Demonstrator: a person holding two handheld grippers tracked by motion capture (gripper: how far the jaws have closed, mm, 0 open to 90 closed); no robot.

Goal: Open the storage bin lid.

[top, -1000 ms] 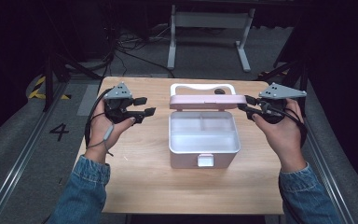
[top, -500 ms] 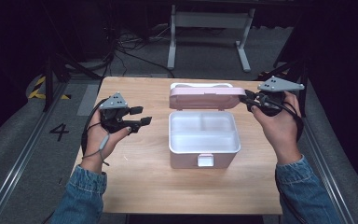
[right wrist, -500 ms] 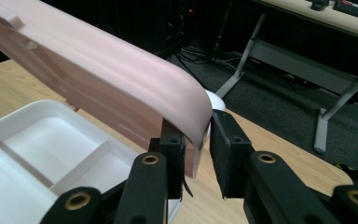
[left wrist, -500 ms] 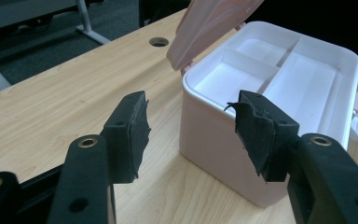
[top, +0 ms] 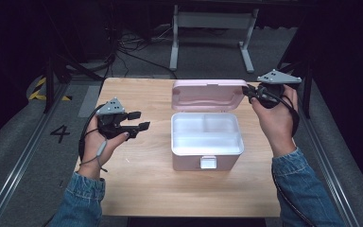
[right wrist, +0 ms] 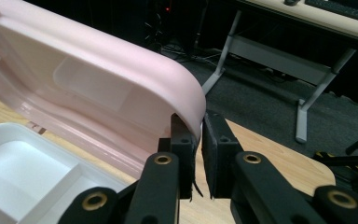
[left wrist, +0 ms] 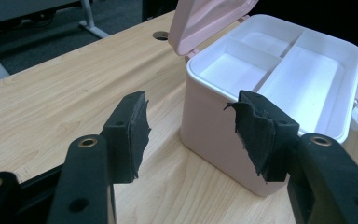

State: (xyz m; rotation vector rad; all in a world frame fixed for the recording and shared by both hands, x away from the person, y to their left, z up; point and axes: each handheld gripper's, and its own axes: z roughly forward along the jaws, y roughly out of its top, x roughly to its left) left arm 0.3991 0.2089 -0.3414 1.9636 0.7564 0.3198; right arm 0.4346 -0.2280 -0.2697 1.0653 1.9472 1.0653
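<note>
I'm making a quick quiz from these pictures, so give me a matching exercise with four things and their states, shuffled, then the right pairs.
Things:
1. left gripper
2. right gripper
3. lid
4. white tray

States:
A. split into compartments, nothing in them
B. raised, hinged at the back of the pink box
C. open, beside the box
D. closed on the lid's corner

Pairs: 1-C, 2-D, 3-B, 4-A

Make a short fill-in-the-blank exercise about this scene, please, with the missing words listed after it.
1. The lid of the pink box is ____.
2. The right gripper pinches the lid's ____.
3. The left gripper, with jaws spread, holds ____.
4. The white tray inside the box has ____ compartments.

Missing words: open; edge; nothing; three
</note>
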